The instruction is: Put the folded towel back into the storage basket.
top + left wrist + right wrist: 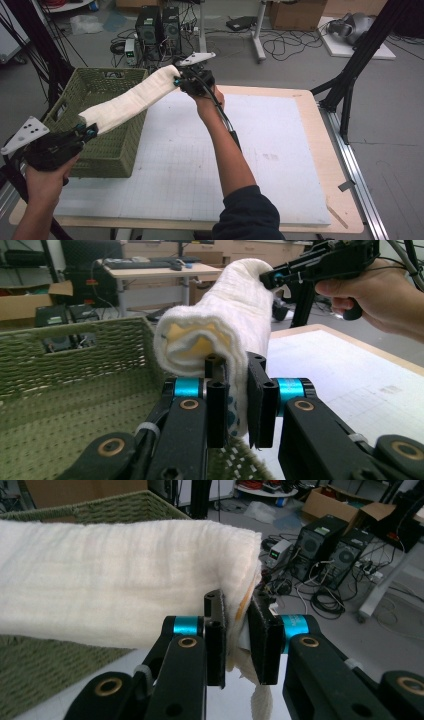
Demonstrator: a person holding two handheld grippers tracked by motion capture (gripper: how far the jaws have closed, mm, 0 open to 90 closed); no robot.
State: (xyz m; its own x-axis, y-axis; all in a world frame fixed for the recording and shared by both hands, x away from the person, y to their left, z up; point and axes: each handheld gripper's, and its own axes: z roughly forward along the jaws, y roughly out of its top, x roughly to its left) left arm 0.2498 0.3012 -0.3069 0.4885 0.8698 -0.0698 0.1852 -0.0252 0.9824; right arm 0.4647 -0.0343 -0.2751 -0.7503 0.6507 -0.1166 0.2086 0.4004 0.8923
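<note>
A folded white towel (131,99) hangs stretched in the air between my two grippers, above the right rim of a green woven basket (84,131). My left gripper (86,131) is shut on the towel's near end, seen close in the left gripper view as towel (225,330) pinched between the jaws (239,405). My right gripper (179,81) is shut on the towel's far end, over the table's back edge. In the right gripper view the towel (115,580) runs off to the left from the right gripper (239,637). A yellow inner layer shows in the fold.
The basket stands at the table's left, on a white gridded mat (250,150) that covers the wooden tabletop (336,165). Behind the table are computer towers (159,27), cables and cardboard boxes (295,12) on the floor. Black frame posts (350,75) rise at the right.
</note>
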